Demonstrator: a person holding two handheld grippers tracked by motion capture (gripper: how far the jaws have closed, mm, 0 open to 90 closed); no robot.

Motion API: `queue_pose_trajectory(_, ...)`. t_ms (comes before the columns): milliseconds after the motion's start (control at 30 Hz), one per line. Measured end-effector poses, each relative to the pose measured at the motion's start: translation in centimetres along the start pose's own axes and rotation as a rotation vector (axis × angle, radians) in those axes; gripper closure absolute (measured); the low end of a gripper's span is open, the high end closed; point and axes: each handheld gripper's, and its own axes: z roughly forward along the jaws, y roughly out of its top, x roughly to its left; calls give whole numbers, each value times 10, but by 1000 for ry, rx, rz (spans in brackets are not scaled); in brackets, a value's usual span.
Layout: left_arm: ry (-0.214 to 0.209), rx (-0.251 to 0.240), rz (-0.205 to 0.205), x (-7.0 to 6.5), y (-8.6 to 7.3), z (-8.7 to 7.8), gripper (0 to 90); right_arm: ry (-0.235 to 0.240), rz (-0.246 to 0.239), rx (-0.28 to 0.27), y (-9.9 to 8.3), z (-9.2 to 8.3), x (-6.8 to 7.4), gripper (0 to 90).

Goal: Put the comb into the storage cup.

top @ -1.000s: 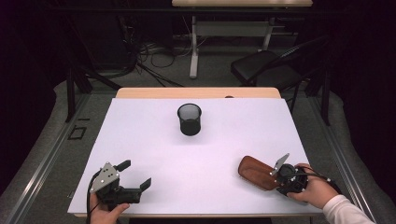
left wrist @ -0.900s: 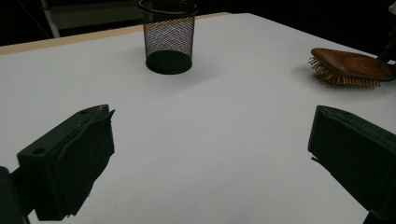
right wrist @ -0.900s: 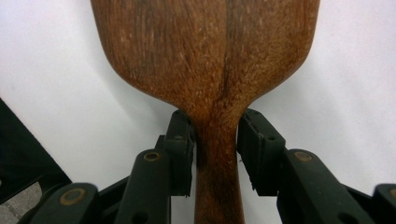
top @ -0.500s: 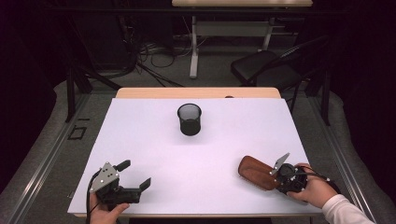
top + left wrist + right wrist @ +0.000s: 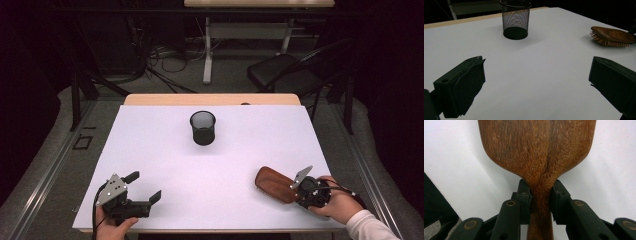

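Right gripper view: right gripper (image 5: pixel 541 202) pinching wooden hairbrush (image 5: pixel 536 150) at handle neck for lift, jaws just closed in. Brush lies lower right of high view, bristles down. Left gripper (image 5: pixel 145 187) spread, idle lower left.

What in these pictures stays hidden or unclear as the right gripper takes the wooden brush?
- Brush handle end: in the right gripper view the right gripper, whose jaws have just been closing on the neck of the brush, covers it.
- Brush bristles: the wooden back hides them there.
- Inside of the mesh cup: too small and dark in the high view.
- Left gripper: jaw roots cut off by the bottom edge.
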Motion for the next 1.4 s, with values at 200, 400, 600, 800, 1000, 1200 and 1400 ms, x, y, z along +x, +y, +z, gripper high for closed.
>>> queue_pose_trajectory(200, 3, -1, -6, 0, 0, 0, 5, 1, 6, -4, -1, -1, 0, 726)
queue_pose_trajectory(400, 5, -2, -7, 1, 0, 0, 7, -2, 8, -17, -2, -2, 0, 726)
queue_pose_trajectory(600, 2, -1, -9, 1, 0, 0, 7, -6, 10, -36, -3, -2, 1, 728)
queue_pose_trajectory(800, 0, -2, -9, 1, -1, 0, 7, -3, 18, -52, -5, -3, 1, 729)
queue_pose_trajectory(1000, -1, -3, -11, 1, -1, 0, 8, -12, 24, -79, -8, -3, 3, 730)
queue_pose_trajectory(1200, 2, -1, -10, 1, -1, 0, 8, -20, 28, -92, -9, -4, 4, 730)
queue_pose_trajectory(1400, 1, -2, -10, 1, -1, 1, 8, -33, 24, -104, -7, -5, 5, 730)
